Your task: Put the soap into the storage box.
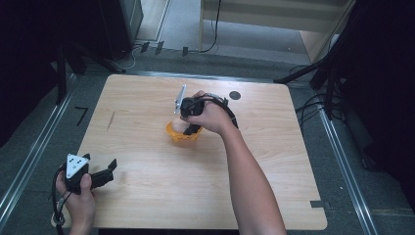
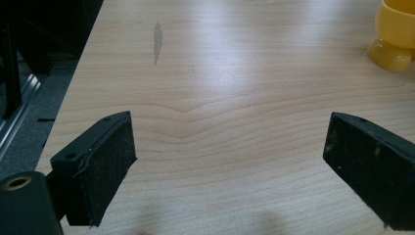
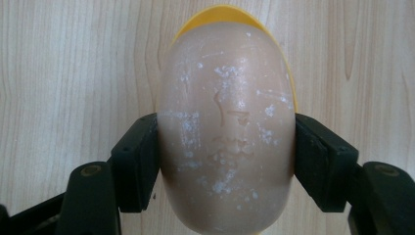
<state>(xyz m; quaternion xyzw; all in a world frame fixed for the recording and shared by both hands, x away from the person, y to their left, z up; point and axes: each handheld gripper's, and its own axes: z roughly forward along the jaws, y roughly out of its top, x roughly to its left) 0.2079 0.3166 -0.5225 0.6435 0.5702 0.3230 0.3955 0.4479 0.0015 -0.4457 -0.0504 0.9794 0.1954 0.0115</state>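
Right gripper view, cup (image 3: pixel 230 12) mostly hidden behind egg (image 3: pixel 225 132), right gripper (image 3: pixel 226 156) clamped on egg sides, left gripper (image 2: pixel 230 171) open, near left, well apart

Light wooden table (image 1: pixel 147 196) on grey floor (image 1: pixel 29 147), dark surroundings.

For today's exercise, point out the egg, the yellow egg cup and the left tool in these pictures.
egg (image 3: pixel 226 132), right gripper view, middle of its shell
yellow egg cup (image 2: pixel 395 34), left gripper view, its side wall
left tool (image 1: pixel 110 171), high view, between its jaw tips
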